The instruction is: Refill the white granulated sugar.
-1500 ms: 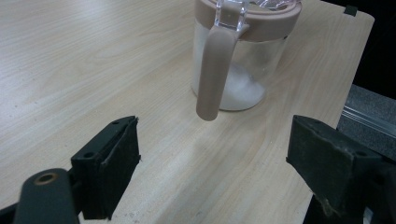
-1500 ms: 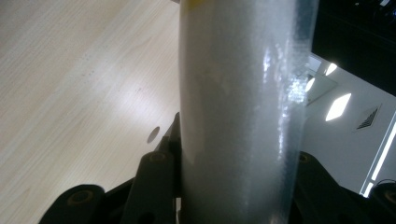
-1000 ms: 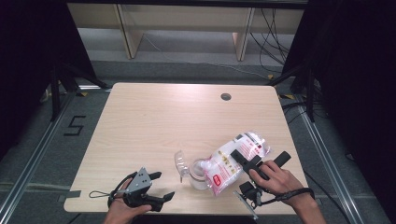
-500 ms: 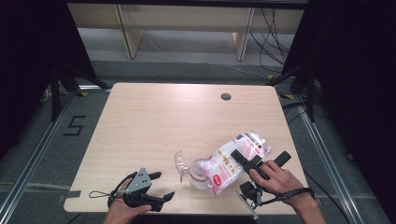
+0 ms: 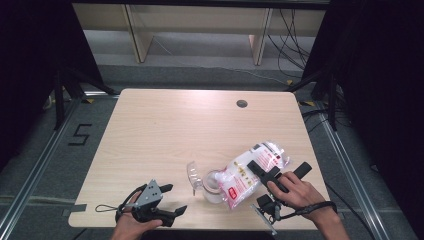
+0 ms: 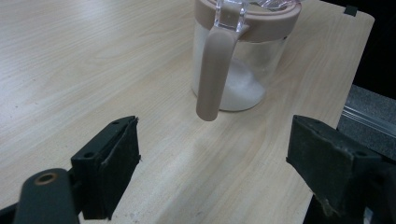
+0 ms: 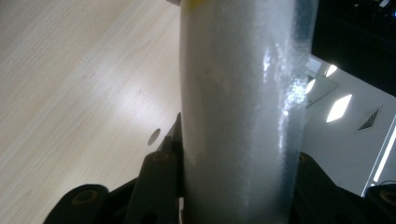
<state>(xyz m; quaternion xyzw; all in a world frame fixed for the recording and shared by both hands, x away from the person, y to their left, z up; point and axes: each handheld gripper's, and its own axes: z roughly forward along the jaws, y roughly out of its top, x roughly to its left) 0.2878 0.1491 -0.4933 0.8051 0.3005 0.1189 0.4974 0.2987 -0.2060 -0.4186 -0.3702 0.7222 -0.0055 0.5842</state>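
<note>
A clear jar (image 5: pixel 212 187) with a pinkish-brown rim stands near the table's front edge, its clear lid (image 5: pixel 192 173) flipped up to the left. White powder lies in its bottom. A plastic bag (image 5: pixel 244 172) of white granules with a red label leans with its lower end over the jar's mouth. My right gripper (image 5: pixel 278 165) is shut on the bag's upper part; in the right gripper view the bag (image 7: pixel 238 116) stands clamped between both jaws. My left gripper (image 5: pixel 175 198) rests open at the front left, empty. It faces the jar (image 6: pixel 233 60) and its handle (image 6: pixel 212 74).
The light wooden table (image 5: pixel 165 135) has a round cable hole (image 5: pixel 242 103) at the back right. Dark floor with metal rails surrounds it, and shelving stands behind. The table's right edge (image 6: pixel 359 56) lies just past the jar in the left gripper view.
</note>
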